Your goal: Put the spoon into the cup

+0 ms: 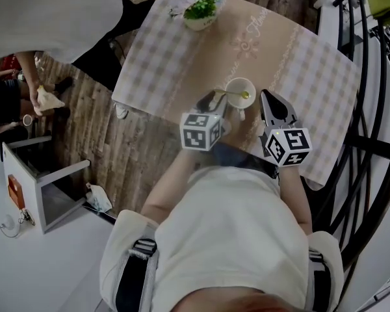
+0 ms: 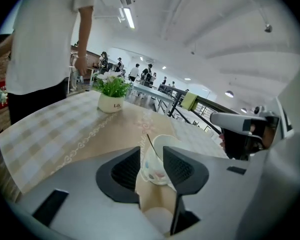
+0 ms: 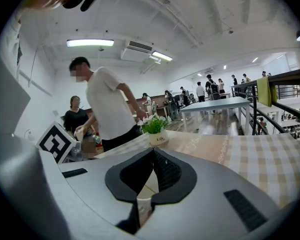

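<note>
A white cup [image 1: 240, 91] stands on the checked tablecloth [image 1: 312, 83] near the table's front edge. The spoon [image 1: 233, 94] rests in it, bowl inside and handle leaning out over the left rim. My left gripper [image 1: 216, 99] sits just left of the cup at the handle's end, jaws open and apart from the spoon. In the left gripper view the cup [image 2: 157, 165] shows between the open jaws of that gripper [image 2: 151, 156], with the thin spoon handle [image 2: 149, 142] rising from it. My right gripper [image 1: 266, 96] hovers right of the cup, and its view shows the right gripper [image 3: 152, 154] shut and empty.
A small white pot with a green plant [image 1: 200, 10] stands at the table's far edge. A person in a white shirt [image 1: 58, 12] stands by the left side. A white cabinet [image 1: 42, 181] is on the floor at left. Black railings [image 1: 370, 109] run along the right.
</note>
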Demonstrator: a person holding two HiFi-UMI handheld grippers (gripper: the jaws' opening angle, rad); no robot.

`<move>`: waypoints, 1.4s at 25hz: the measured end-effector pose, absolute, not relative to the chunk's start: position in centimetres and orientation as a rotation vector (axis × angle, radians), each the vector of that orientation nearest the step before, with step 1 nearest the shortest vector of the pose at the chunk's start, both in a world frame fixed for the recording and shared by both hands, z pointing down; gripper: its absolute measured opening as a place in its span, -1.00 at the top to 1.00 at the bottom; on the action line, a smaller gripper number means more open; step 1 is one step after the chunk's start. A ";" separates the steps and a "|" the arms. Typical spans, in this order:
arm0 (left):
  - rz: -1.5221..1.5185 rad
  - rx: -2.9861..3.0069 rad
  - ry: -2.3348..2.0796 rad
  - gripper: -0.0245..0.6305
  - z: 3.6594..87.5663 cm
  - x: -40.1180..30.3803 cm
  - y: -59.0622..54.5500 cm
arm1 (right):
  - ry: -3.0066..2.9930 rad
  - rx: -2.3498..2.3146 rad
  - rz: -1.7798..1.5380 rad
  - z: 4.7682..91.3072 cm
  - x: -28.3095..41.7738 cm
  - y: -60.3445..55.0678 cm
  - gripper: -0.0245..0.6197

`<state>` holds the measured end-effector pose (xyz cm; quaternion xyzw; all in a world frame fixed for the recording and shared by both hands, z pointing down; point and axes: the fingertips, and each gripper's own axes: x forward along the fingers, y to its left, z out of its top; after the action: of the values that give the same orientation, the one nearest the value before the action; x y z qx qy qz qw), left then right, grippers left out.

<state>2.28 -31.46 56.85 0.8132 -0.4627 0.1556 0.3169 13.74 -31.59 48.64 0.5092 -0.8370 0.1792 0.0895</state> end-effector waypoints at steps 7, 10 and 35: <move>0.366 2.143 -1.237 0.56 55.4 0.6 -29.8 | -2.497 1.514 0.519 48.0 12.5 -29.6 0.92; 0.335 2.151 -1.247 0.56 54.5 -0.3 -28.9 | -2.503 1.511 0.509 47.8 11.7 -28.4 0.92; 0.182 2.187 -1.354 0.89 48.0 -7.2 -16.7 | -2.595 1.434 0.420 44.5 5.4 -15.8 0.92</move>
<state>-7.15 -16.66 48.01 0.8147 -0.5044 0.0676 0.2779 5.43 -15.78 44.52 0.4777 -0.8642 0.1397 0.0737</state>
